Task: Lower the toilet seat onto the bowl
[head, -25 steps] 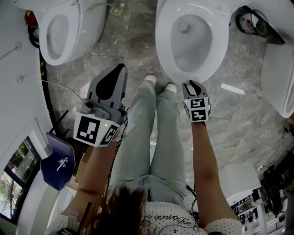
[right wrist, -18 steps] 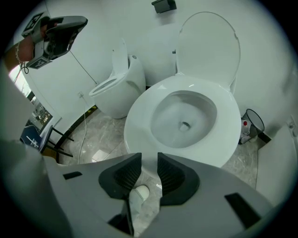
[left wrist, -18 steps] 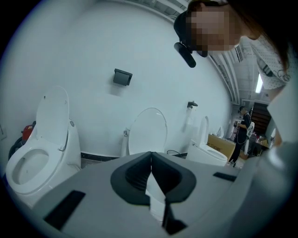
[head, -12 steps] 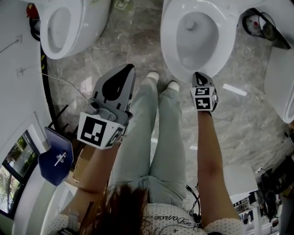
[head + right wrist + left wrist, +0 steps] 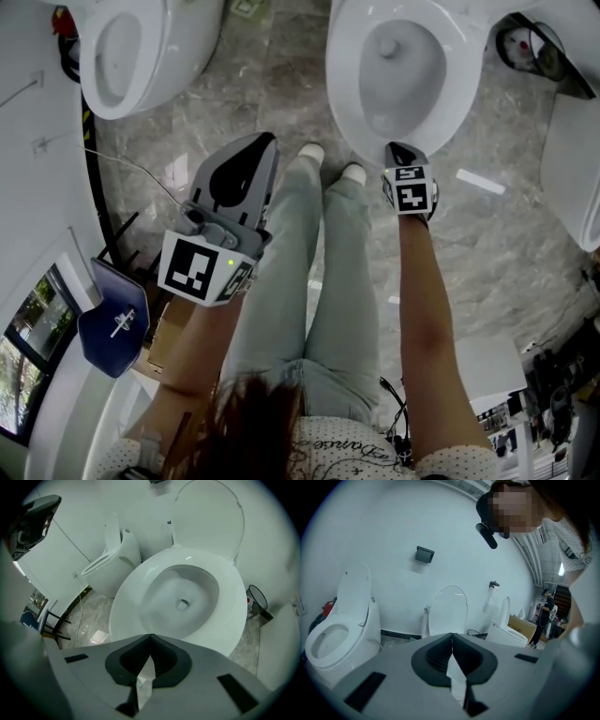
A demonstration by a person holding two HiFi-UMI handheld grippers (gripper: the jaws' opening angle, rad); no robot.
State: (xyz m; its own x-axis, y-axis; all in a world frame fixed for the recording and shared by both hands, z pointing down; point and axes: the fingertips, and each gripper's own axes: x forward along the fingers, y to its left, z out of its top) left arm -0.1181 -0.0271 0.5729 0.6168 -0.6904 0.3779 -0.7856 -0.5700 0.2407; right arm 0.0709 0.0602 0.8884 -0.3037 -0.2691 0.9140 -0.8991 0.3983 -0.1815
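1. The white toilet bowl [image 5: 161, 604] was the largest thing and serves as the landmark. Its toilet seat [image 5: 129, 602], a broad, glossy white oval ring, lay flat on the bowl's rim. The matching lid [image 5: 208, 517] stood upright behind it.
2. There were three toilets in all. A second toilet [image 5: 127, 56] stood to the bowl's left and a third toilet [image 5: 572, 169] to its right, both well apart from it on the grey marble floor [image 5: 281, 84].
3. The person's two legs in pale jeans [image 5: 309, 272] reached toward the bowl's front.
4. There were two grippers. The left gripper [image 5: 265, 139] was left of the bowl and clear of it, jaws pressed together on nothing. The right gripper [image 5: 392, 147] pointed steeply down at the bowl's front edge, jaws likewise closed and empty. Whether it touched the seat could not be told.
5. One wire waste bin [image 5: 530, 47] stood just right of the bowl's back.
6. Two white shoes [image 5: 309, 155] stood just before the bowl's front.
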